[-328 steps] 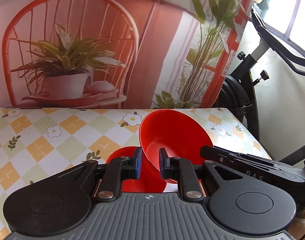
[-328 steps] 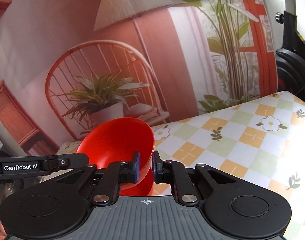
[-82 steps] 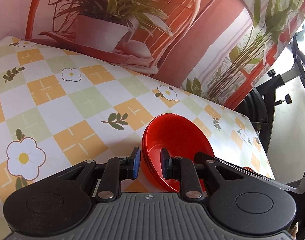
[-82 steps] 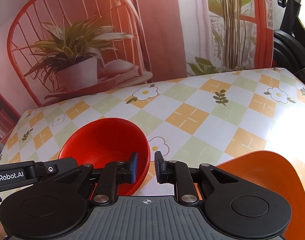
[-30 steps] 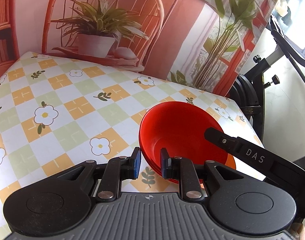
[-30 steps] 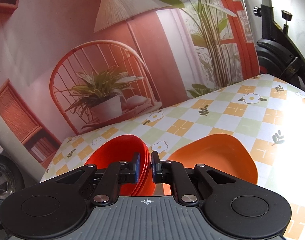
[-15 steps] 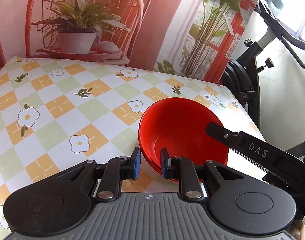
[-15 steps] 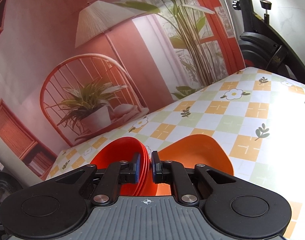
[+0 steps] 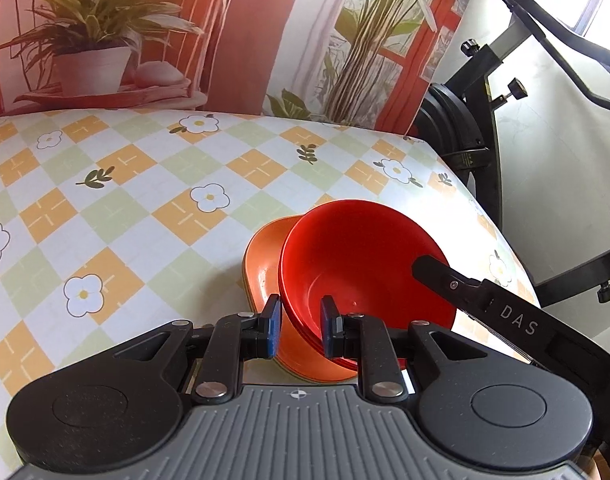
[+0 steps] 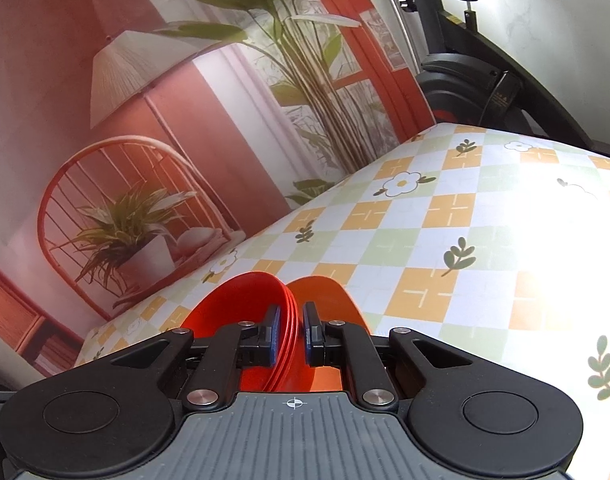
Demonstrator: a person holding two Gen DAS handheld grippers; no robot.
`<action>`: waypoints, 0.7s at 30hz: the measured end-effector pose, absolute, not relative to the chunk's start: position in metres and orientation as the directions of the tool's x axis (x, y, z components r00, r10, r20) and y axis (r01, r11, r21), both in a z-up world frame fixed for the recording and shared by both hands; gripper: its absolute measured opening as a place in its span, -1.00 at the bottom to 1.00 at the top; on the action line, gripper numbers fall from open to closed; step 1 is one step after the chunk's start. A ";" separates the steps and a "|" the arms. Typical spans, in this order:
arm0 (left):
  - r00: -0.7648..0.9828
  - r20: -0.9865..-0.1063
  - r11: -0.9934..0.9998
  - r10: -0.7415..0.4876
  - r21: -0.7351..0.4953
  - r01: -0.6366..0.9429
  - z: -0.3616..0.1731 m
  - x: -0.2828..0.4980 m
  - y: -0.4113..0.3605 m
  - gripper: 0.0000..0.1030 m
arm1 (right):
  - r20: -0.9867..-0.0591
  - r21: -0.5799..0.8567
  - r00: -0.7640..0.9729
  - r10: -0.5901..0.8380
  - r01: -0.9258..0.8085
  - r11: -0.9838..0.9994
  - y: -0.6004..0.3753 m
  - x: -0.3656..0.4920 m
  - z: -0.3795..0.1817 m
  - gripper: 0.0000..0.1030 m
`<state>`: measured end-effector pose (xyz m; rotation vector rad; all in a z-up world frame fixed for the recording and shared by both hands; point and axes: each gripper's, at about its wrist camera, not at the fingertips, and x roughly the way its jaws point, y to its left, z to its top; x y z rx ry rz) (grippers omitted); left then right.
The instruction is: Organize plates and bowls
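Printed backdrop (image 9: 233, 32) of a wicker chair and potted plants hangs behind the tabletop (image 9: 117, 184), which wears a checked, flowered cloth; an exercise bike (image 9: 477, 92) stands past its far right corner.

Left gripper (image 9: 301, 330): jaws partly closed, straddling the near rim of the red bowls (image 9: 357, 264). The pads sit one on each side of the rim. A sliver of gap shows at each pad, so firm contact cannot be confirmed from this view.

Right gripper (image 10: 292, 336): jaws narrow, pinched on the rim of the same red bowls (image 10: 241, 300). Several rim edges run between the pads here, so this is a nested stack, not a single bowl. In the left wrist view its black arm marked "DAS" reaches across the stack's right rim.

Red bowls: tilted, mouth facing up and toward the left gripper, over the orange plate (image 9: 265, 264).

Orange plate: lies on the cloth near the right edge of the tabletop, toward the front. It shows out from under the stack on the left, and in the right wrist view (image 10: 329, 300) just right of the stack. Whether the stack touches the plate cannot be told.
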<state>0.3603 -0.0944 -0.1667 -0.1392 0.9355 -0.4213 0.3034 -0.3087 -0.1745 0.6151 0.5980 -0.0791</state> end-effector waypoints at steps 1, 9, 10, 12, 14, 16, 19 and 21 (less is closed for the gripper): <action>0.518 -0.752 0.910 -0.408 -0.293 0.292 -0.167 0.361 -0.096 -0.58 | -0.551 0.520 0.828 0.103 0.244 0.818 -0.310 0.303 -0.176 -0.79; 0.502 -0.776 0.918 -0.382 -0.258 0.301 -0.179 0.368 -0.101 -0.58 | -0.564 0.522 0.817 0.118 0.243 0.818 -0.312 0.307 -0.188 -0.79; 0.501 -0.778 0.919 -0.378 -0.252 0.302 -0.179 0.369 -0.102 -0.58 | -0.567 0.521 0.815 0.120 0.243 0.818 -0.312 0.307 -0.189 -0.79; 0.503 -0.780 0.921 -0.373 -0.244 0.305 -0.180 0.369 -0.102 -0.58 | -0.570 0.524 0.813 0.124 0.243 0.816 -0.312 0.308 -0.191 -0.79; 0.505 -0.780 0.922 -0.370 -0.239 0.306 -0.180 0.369 -0.102 -0.58 | -0.573 0.524 0.809 0.130 0.240 0.817 -0.312 0.308 -0.193 -0.79; 0.508 -0.781 0.924 -0.363 -0.234 0.302 -0.180 0.369 -0.102 -0.58 | -0.578 0.525 0.804 0.139 0.236 0.818 -0.311 0.309 -0.194 -0.79; 0.506 -0.787 0.928 -0.354 -0.231 0.291 -0.183 0.368 -0.100 -0.58 | -0.584 0.522 0.798 0.147 0.231 0.821 -0.308 0.309 -0.195 -0.79; 0.503 -0.791 0.930 -0.349 -0.228 0.288 -0.184 0.367 -0.100 -0.58 | -0.588 0.521 0.795 0.149 0.231 0.822 -0.307 0.309 -0.195 -0.79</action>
